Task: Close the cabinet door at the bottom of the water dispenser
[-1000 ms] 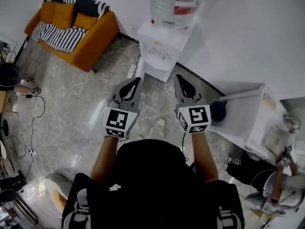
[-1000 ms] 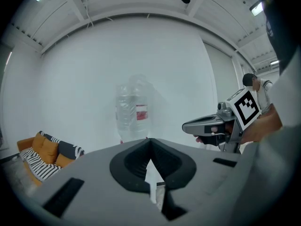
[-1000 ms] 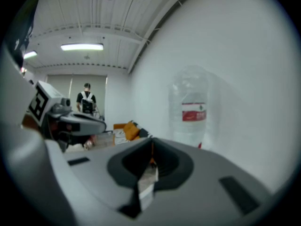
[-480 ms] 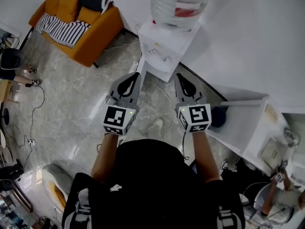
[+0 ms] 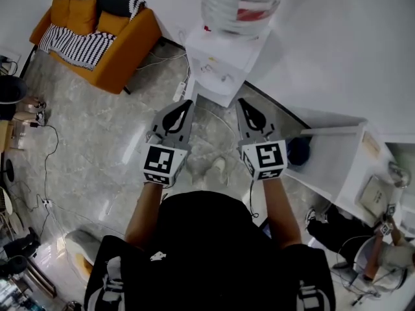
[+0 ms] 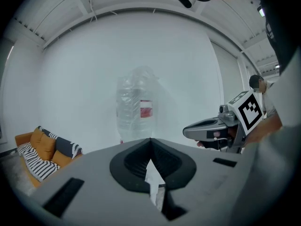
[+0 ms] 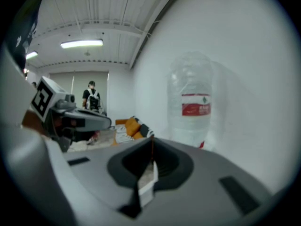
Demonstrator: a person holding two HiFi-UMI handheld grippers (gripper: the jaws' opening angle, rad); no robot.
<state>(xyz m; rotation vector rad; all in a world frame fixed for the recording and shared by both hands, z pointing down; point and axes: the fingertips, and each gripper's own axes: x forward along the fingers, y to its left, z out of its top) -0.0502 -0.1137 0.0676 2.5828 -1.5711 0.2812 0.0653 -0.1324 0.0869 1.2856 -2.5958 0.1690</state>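
Observation:
The white water dispenser (image 5: 220,63) stands against the wall with a clear bottle (image 5: 235,4) on top. A narrow white panel (image 5: 190,86) at its lower left edge may be the cabinet door; I cannot tell how far it stands open. My left gripper (image 5: 186,107) and right gripper (image 5: 241,104) hover side by side just short of the dispenser's base, both shut and holding nothing. In the left gripper view the jaws (image 6: 151,141) meet below the bottle (image 6: 135,108). In the right gripper view the jaws (image 7: 152,144) also meet, with the bottle (image 7: 195,102) beyond them.
An orange sofa (image 5: 97,37) with a striped blanket stands at the far left. A power strip and cables (image 5: 179,94) lie on the floor beside the dispenser. At the right are a white desk (image 5: 334,164), a dark round object (image 5: 297,151) and a seated person (image 5: 353,238).
Hardly anything: the head camera has drifted a little, and both grippers stay shut, side by side, before the dispenser.

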